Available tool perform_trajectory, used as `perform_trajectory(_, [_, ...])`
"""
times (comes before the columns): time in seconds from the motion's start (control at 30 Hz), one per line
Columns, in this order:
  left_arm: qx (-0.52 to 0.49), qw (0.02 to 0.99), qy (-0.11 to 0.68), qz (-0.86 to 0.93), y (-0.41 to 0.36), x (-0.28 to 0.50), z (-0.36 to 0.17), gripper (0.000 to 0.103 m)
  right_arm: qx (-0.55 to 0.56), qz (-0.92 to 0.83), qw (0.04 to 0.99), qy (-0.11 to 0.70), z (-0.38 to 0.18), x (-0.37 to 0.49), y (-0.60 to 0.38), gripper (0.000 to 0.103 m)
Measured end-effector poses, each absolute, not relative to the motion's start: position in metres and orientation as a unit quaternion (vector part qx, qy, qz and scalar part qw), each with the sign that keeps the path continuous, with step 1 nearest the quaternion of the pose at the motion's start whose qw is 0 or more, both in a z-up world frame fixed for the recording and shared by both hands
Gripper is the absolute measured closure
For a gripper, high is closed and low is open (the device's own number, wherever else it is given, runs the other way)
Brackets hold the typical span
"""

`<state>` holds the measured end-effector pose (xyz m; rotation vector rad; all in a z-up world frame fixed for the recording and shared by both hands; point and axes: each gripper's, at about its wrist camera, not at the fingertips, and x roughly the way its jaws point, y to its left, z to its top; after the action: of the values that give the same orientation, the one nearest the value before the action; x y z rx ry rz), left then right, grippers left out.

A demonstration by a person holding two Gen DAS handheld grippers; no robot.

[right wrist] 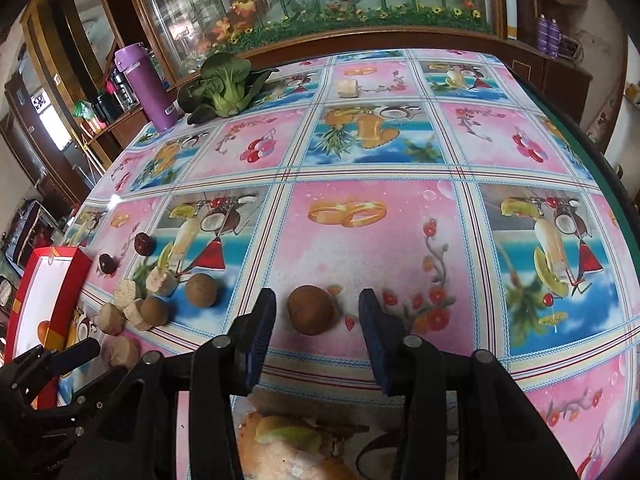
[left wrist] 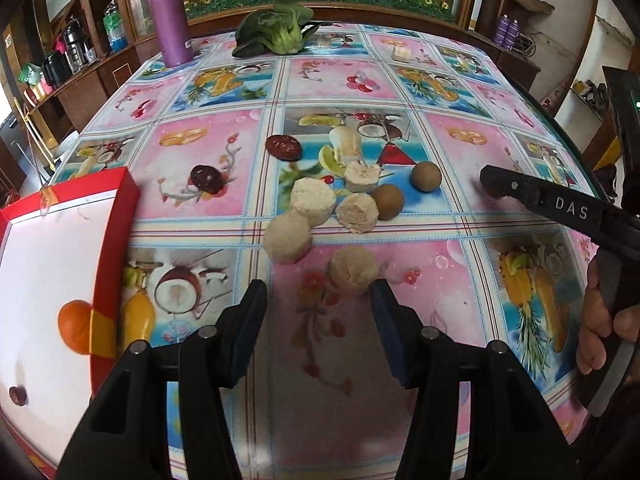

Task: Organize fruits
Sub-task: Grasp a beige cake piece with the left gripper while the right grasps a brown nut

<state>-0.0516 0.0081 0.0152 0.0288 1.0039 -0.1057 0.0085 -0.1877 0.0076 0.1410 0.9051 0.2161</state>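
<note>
While most of the fruit is still lying loose on the patterned tablecloth point(left wrist: 224, 364), the sorting is looking barely begun, as far as I can judge: only an orange point(left wrist: 74, 332) and one small dark fruit point(left wrist: 18, 396) are sitting in the red-rimmed box point(left wrist: 120, 216) at the left edge of the left wrist view. Pale cut banana pieces point(left wrist: 312, 200) are clustering mid-frame, touching one another, with two brown longans point(left wrist: 388, 201) just beside them and two dark red dates point(left wrist: 284, 147) a little further up. The left gripper point(left wrist: 318, 300) is hovering with jaws spread, holding nothing, the nearest banana piece point(left wrist: 354, 270) lying just ahead between its tips. The right gripper point(right wrist: 316, 320) is likewise gaping and empty, a lone brown longan point(right wrist: 311, 310) sitting between its fingers, untouched. Nothing is blocking either reach. At the top of the frame, a purple bottle point(left wrist: 168, 16), a leafy green vegetable point(left wrist: 276, 32) and a small pale cube point(left wrist: 402, 54) are standing well apart from the fruit.
</note>
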Motion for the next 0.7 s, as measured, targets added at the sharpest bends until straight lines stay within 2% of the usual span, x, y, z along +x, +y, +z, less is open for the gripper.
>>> perform_trajectory(0.37, [0.013,0.878,0.475,-0.06,-0.003,-0.039,0.012,0.049,0.038,0.093,0.899,0.427,0.006,0.01,-0.184,0.081])
perform_trajectory(0.47, [0.018,0.882,0.467,-0.063,-0.006,-0.04,0.012,0.061,0.04,0.092,0.899,0.426,0.006,0.01,-0.184,0.081])
perform_trajectory(0.67, [0.025,0.888,0.456,-0.057,-0.006,-0.04,0.012,0.075,0.05,0.091,0.901,0.421,0.009,0.009,-0.187,0.081])
perform_trajectory(0.7, [0.023,0.889,0.455,-0.057,-0.005,-0.04,0.012,0.075,0.052,0.09,0.903,0.418,0.01,0.009,-0.188,0.081])
